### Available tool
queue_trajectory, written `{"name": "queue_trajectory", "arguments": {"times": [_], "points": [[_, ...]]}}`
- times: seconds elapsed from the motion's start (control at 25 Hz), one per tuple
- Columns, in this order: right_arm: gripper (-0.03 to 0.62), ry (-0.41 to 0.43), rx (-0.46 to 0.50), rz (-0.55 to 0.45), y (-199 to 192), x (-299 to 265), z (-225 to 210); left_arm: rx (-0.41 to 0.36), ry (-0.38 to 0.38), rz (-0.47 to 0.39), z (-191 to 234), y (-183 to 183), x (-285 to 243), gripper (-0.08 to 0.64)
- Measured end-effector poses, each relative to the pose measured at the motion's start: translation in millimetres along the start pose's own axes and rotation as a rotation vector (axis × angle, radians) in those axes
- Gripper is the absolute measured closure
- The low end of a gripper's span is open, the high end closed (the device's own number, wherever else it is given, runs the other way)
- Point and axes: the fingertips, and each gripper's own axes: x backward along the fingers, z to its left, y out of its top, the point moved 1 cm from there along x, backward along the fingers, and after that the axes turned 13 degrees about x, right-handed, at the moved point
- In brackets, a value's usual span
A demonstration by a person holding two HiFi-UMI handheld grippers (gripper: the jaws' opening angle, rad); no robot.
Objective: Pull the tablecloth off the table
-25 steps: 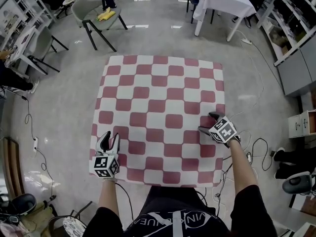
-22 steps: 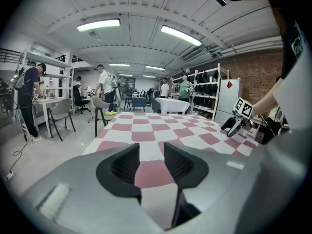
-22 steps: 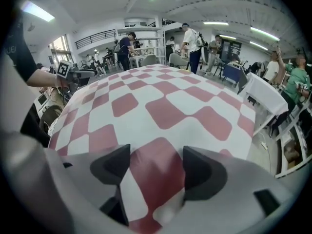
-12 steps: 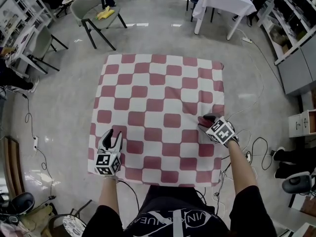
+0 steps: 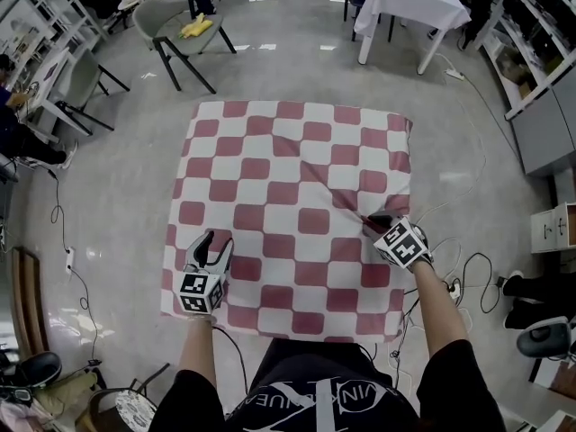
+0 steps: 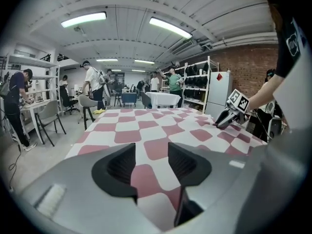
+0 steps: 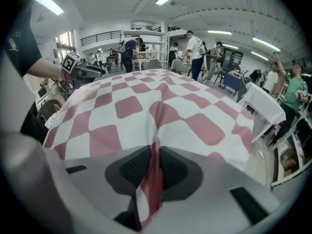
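The checked tablecloth (image 5: 288,205) is still spread over the table, filling the centre of the head view. Its edges hang down on all sides, so the table itself is hidden.

Right gripper (image 5: 371,222): located at the right edge of the cloth, lower right of the frame. Its jaws have just been closing and now stand nearly together, with a raised fold (image 7: 152,179) of the cloth pinched between the pads. Creases (image 5: 335,190) run from this pinch toward the middle of the cloth, which suggests the fabric is already under tension there. Gripping near an edge appears intended to give a firm hold for dragging the cloth sideways off the top.

Left gripper (image 5: 218,239): located over the lower left part of the cloth. Its jaws have just been opening and stand partly apart. The flat cloth shows beneath and between them, but nothing is clamped. It looks positioned to take a second pinch, so that the pull would be shared by both sides.
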Motion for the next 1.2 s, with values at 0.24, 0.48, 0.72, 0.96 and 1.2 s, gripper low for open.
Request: {"name": "queue_trajectory", "arguments": {"times": [0.24, 0.48, 0.72, 0.96, 1.2], "points": [[0.535, -0.026, -0.009, 0.002, -4, -1, 2, -0.082, -0.025, 0.09, 18, -4, -21, 0.348], [0.547, -0.062, -0.055, 0.033, -5, 0, -2, -0.215, -0.075, 0.285, 43, -3, -55, 0.248], [0.555, -0.105, -0.122, 0.065, -4, 0, -3, -0.234, -0.069, 0.409, 77, -1, -83, 0.225], [0.555, -0.145, -0.19, 0.067, -6, 0, -6, -0.201, -0.127, 0.505, 78, -5, -92, 0.224], [0.556, -0.179, -0.226, 0.072, -9, 2, -5, -0.195, -0.11, 0.515, 68, -9, -89, 0.302]]}}
